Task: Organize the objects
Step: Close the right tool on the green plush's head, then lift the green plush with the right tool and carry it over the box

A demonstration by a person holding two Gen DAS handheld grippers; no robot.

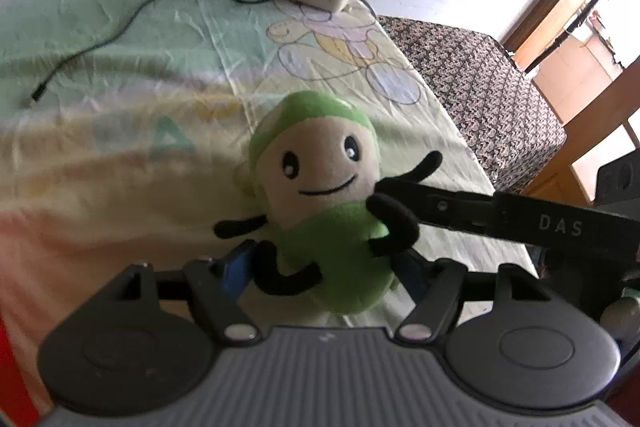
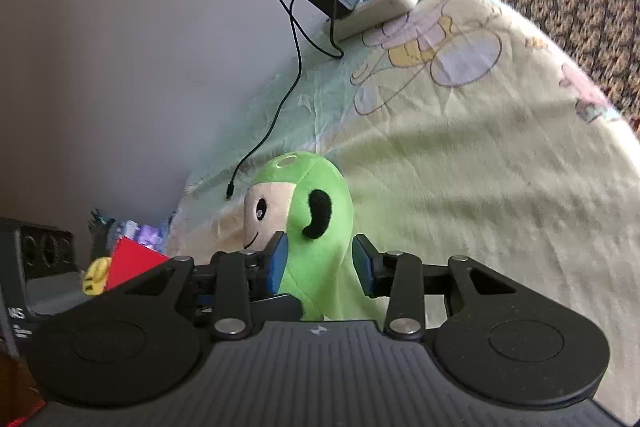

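With the green plush doll (image 1: 324, 211) at centre frame in both views, squeezed at its lower body by our left gripper (image 1: 320, 279) and at its side by our right gripper (image 2: 320, 263), we should lift evenly and avoid twisting it above the bedsheet (image 1: 140, 99).
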